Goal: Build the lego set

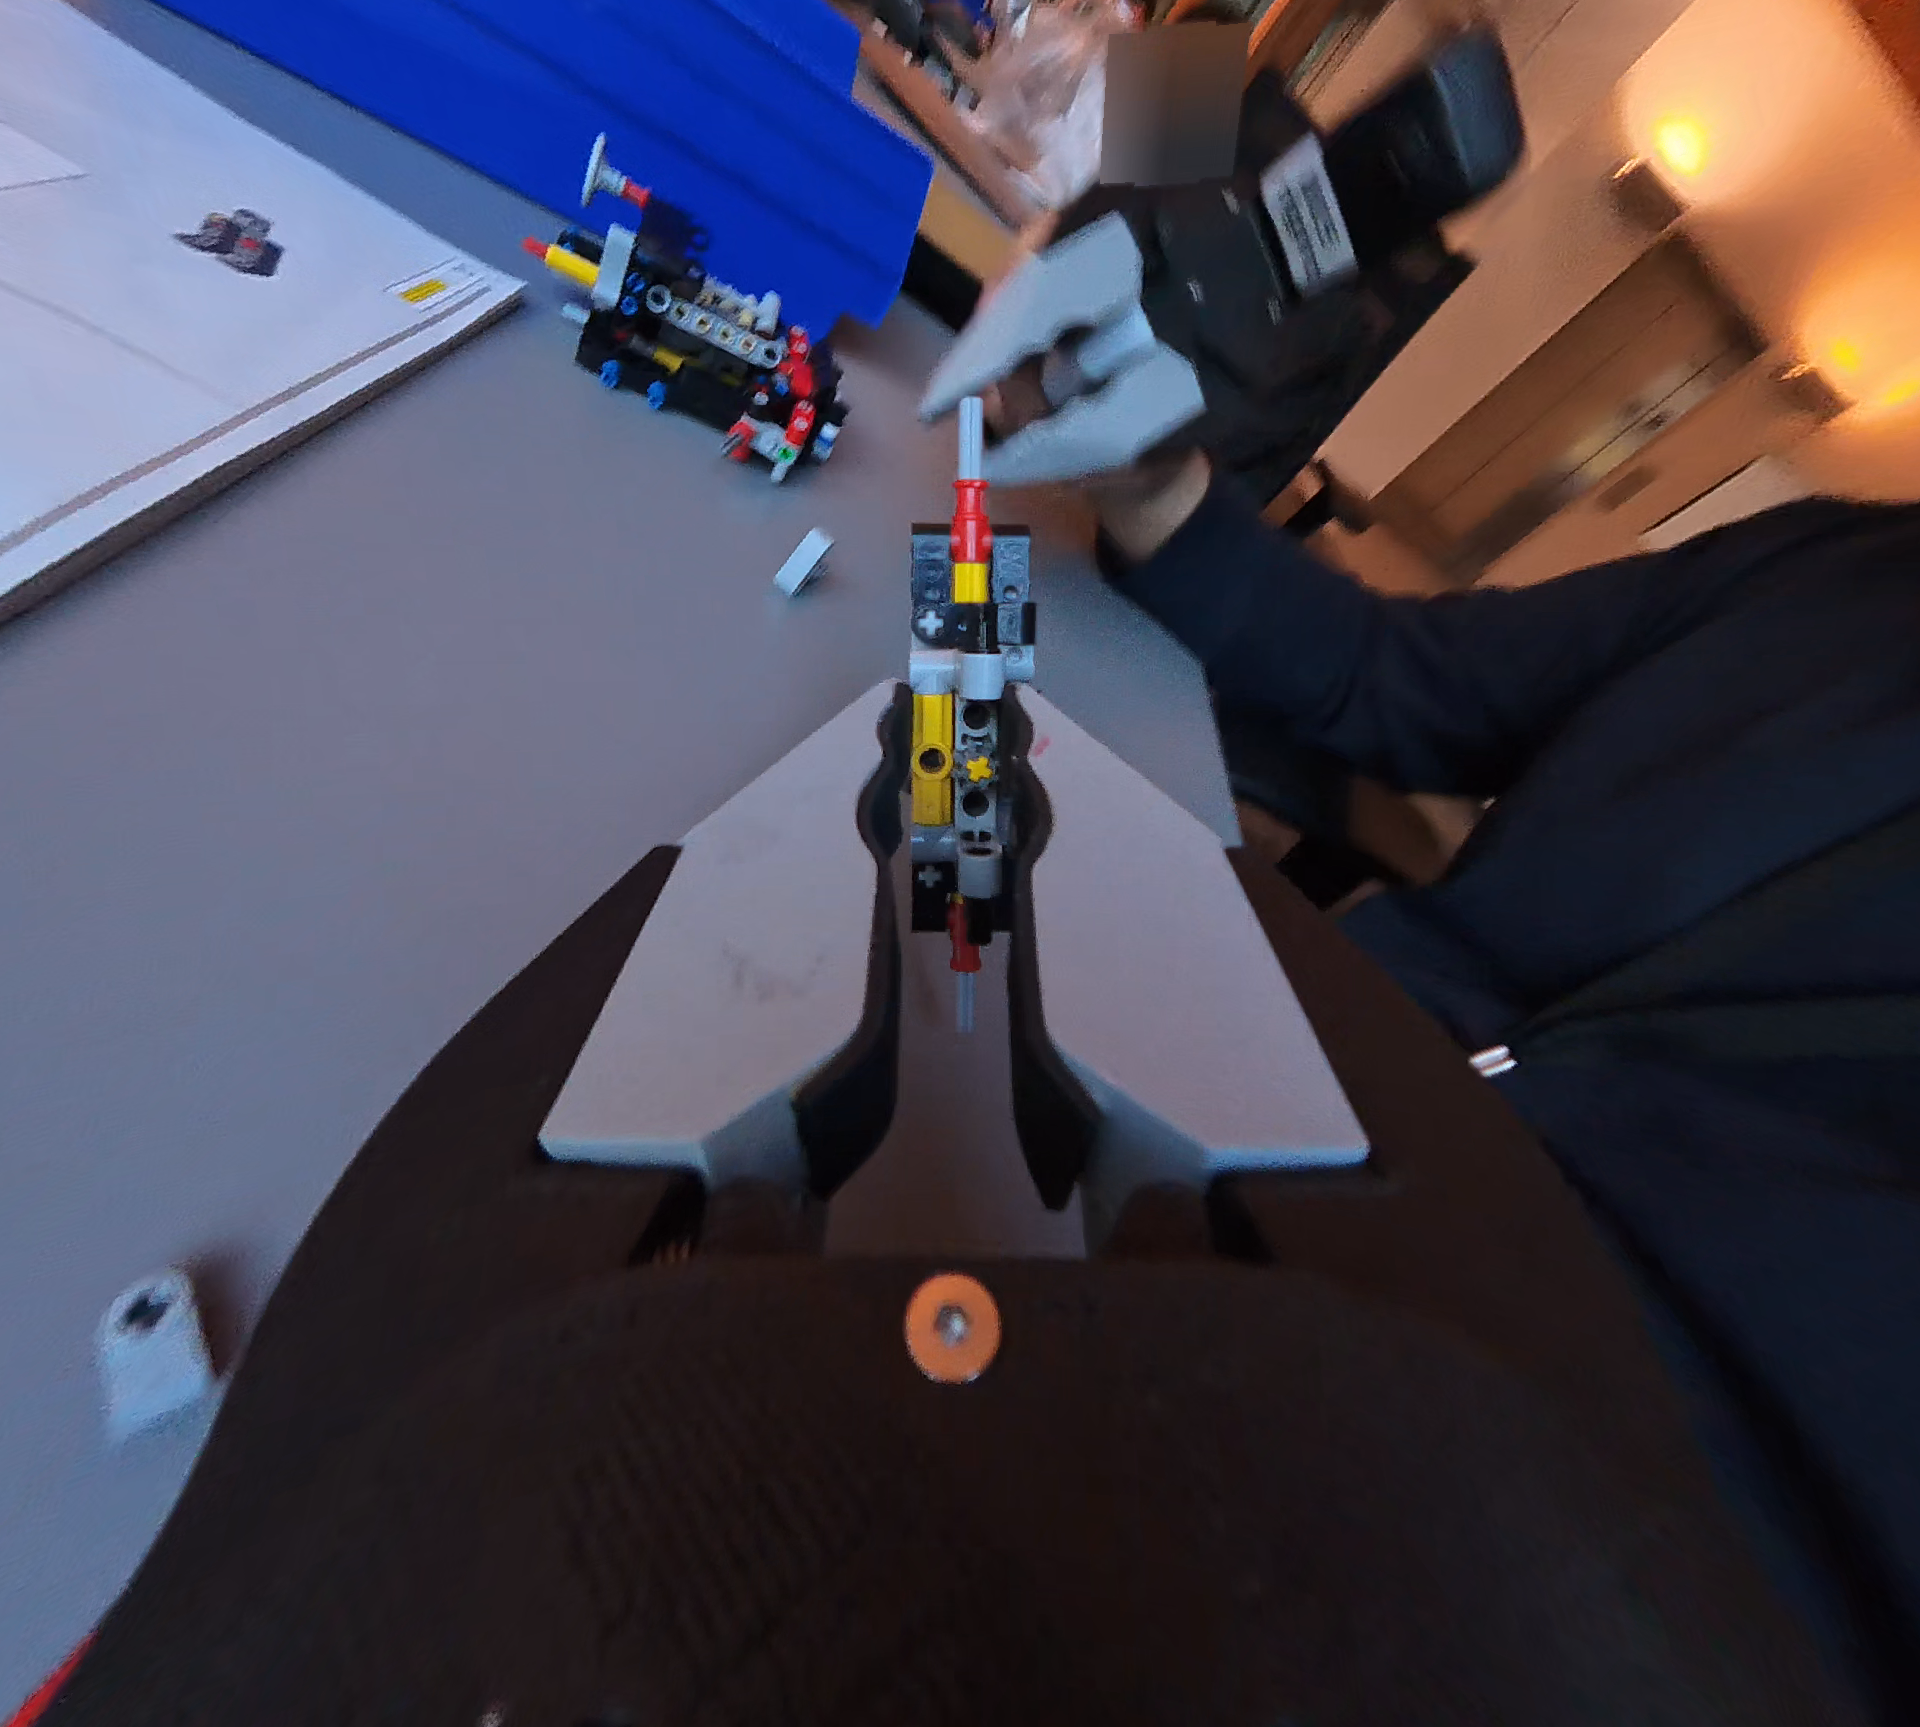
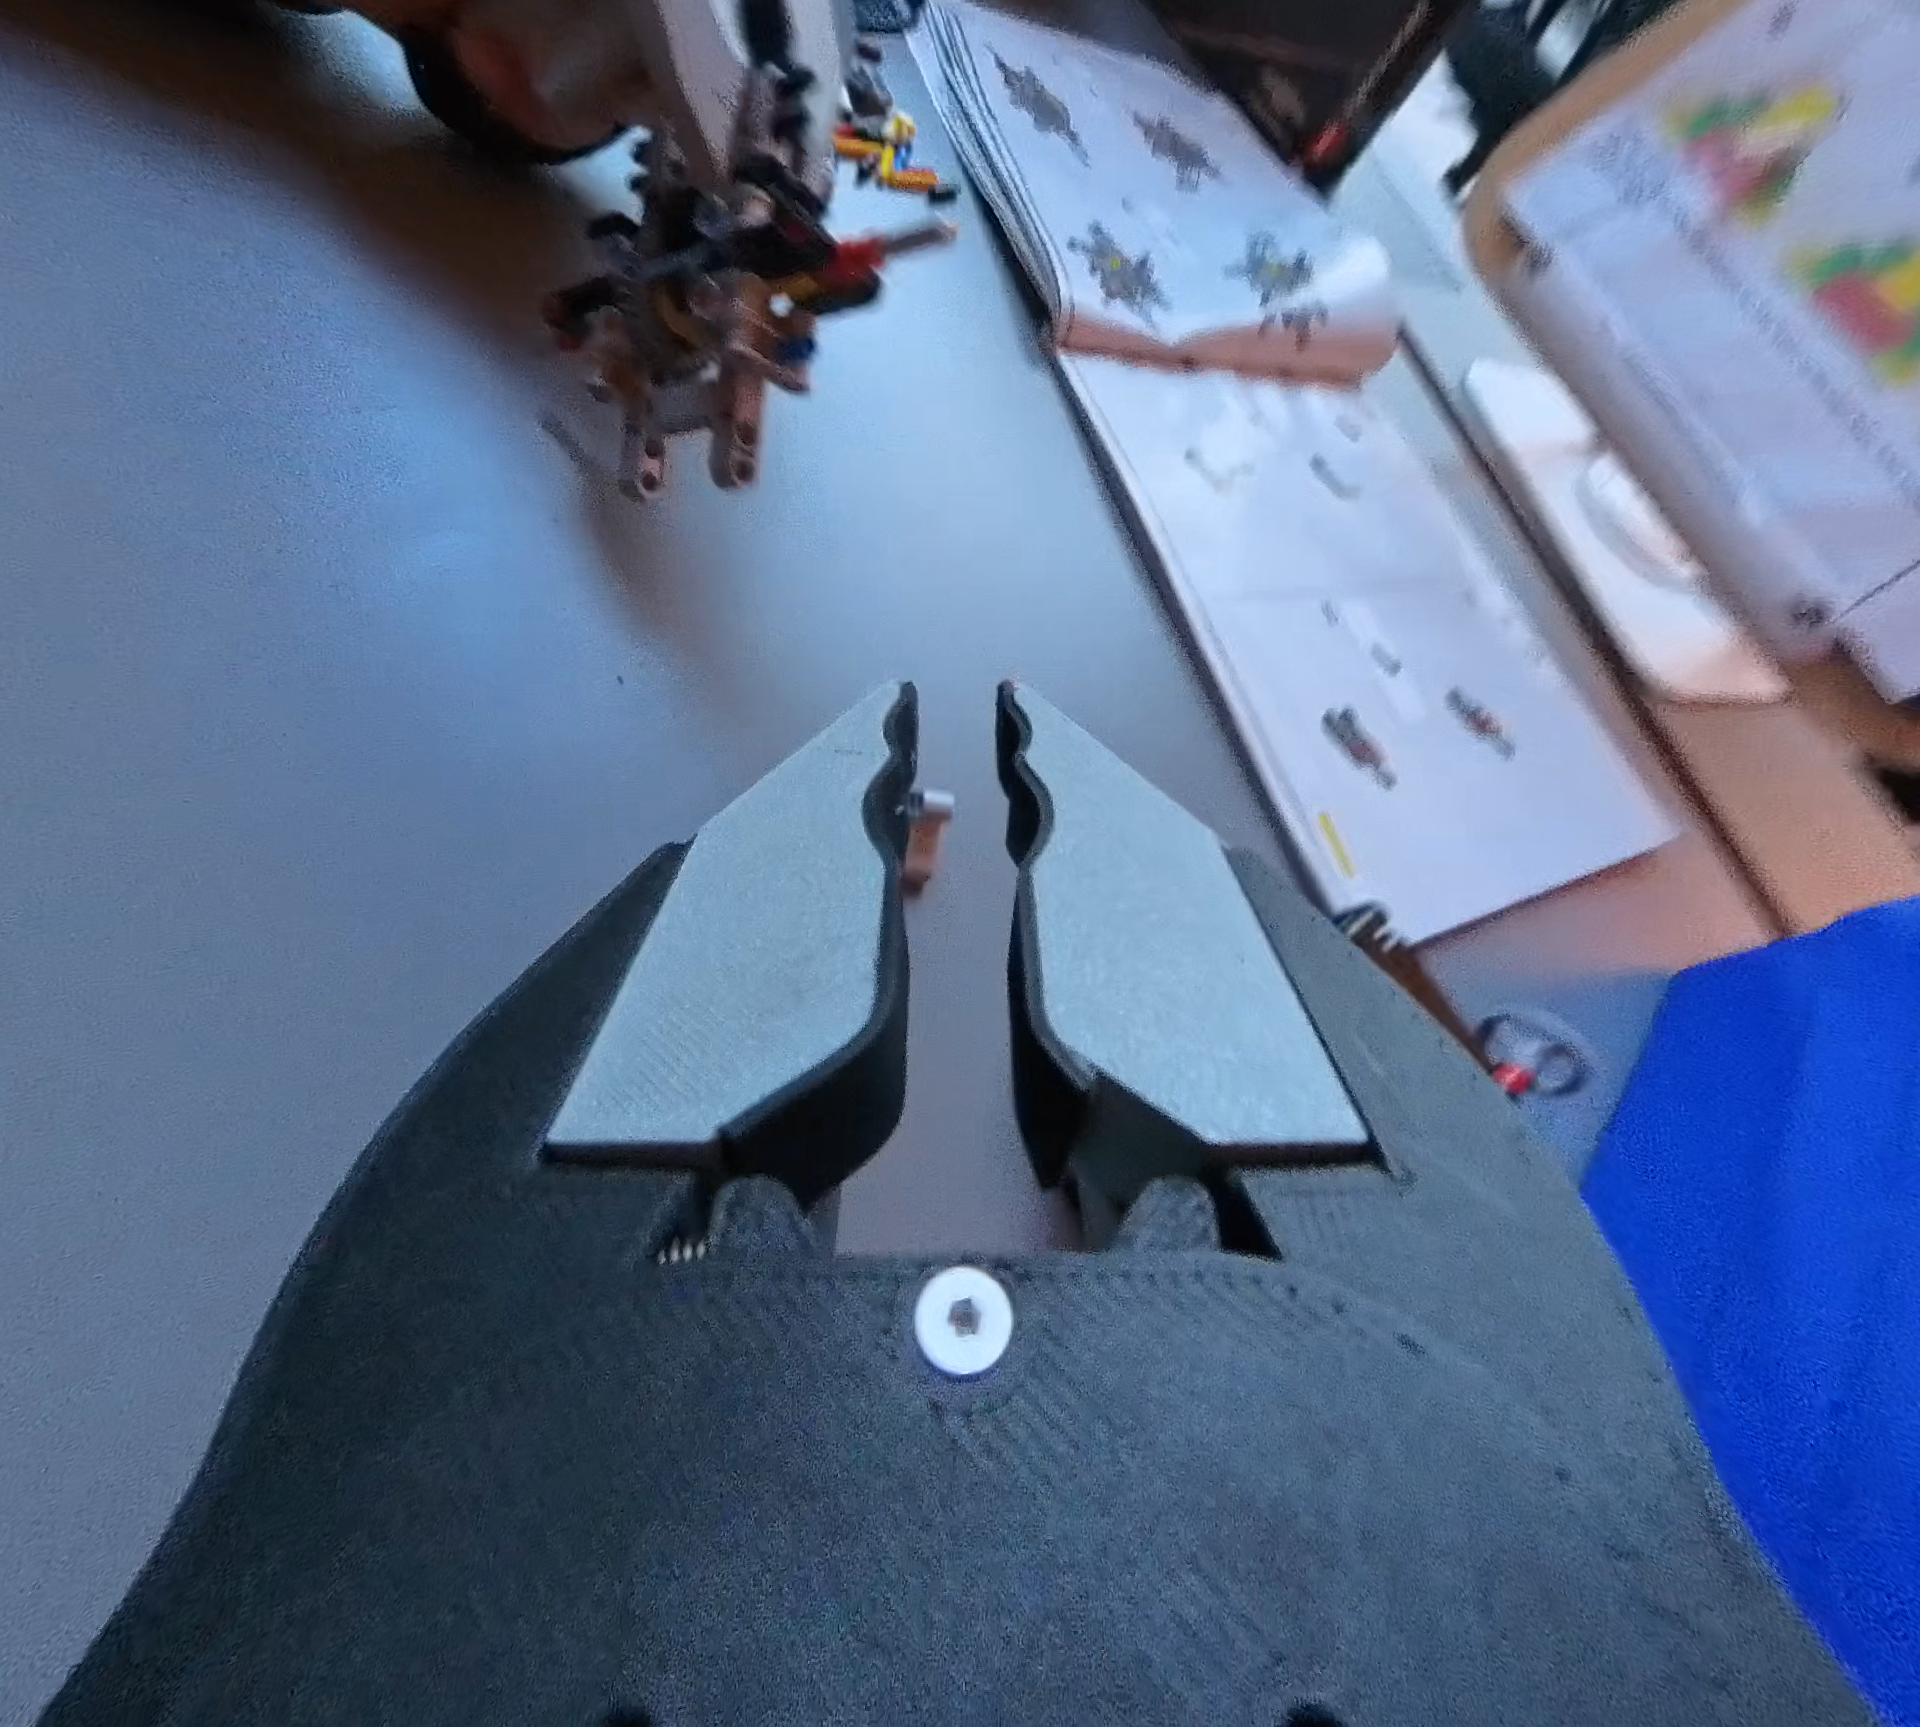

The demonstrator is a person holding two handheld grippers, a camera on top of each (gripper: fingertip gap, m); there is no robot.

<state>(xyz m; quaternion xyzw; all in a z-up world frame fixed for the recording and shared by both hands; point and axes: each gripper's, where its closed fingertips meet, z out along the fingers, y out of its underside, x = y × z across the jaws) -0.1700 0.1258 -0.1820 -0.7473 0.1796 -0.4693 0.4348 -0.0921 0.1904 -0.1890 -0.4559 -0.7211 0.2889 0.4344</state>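
Left gripper [image 1: 961, 711]: clenched on a small brick assembly [image 1: 961, 742] of yellow, grey and black beams, its dark pads pressing both long sides. The piece pointed forward along the fingers, probably so the far end stayed free to work on.
Axle: a grey axle [image 1: 969, 441] with a red bush [image 1: 968, 519] stuck out of the assembly's far end, above the grey table [image 1: 364, 742].
Right gripper [image 2: 956, 701]: released, jaws apart with nothing pressed between the pads. In the left view it hung just beside the axle tip, its fingertips [image 1: 997, 358] flanking it; whether they touched it I cannot tell.
Loose part: a small grey piece [image 2: 928, 820] lay on the table under the right jaws, not gripped.
Larger model [image 1: 707, 347]: rested on the table near a blue box [image 1: 499, 15], well apart from the held piece.
Booklet [image 1: 156, 327]: lay open at the table's side, likely for reference.
Grey tile [image 1: 805, 560]: loose on the table, just left of the assembly.
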